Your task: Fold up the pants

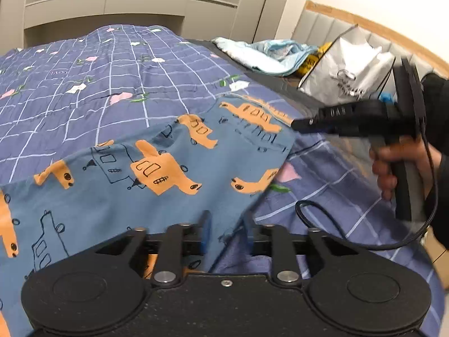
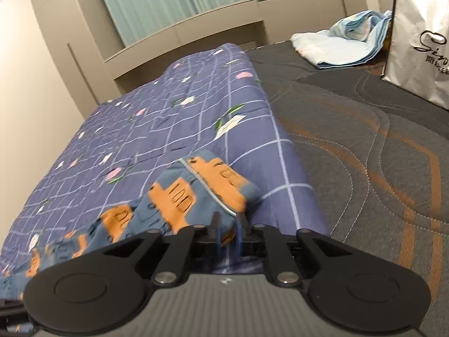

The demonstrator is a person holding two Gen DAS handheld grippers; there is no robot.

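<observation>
The pants [image 1: 118, 174] are blue with orange dinosaur prints and lie spread on a purple checked quilt [image 1: 84, 84]. My left gripper [image 1: 227, 230] is shut on the pants' near right edge. My right gripper [image 1: 297, 125] reaches in from the right and pinches the far right corner of the pants. In the right wrist view the right gripper [image 2: 228, 234] is shut on a bunched corner of the pants [image 2: 196, 196], lifted a little off the quilt [image 2: 182, 112].
A white shopping bag [image 1: 348, 70] and a light blue crumpled cloth [image 1: 269, 53] lie on the grey mattress [image 2: 364, 140] to the right. A beige cabinet and green curtain [image 2: 182, 0] stand behind the bed.
</observation>
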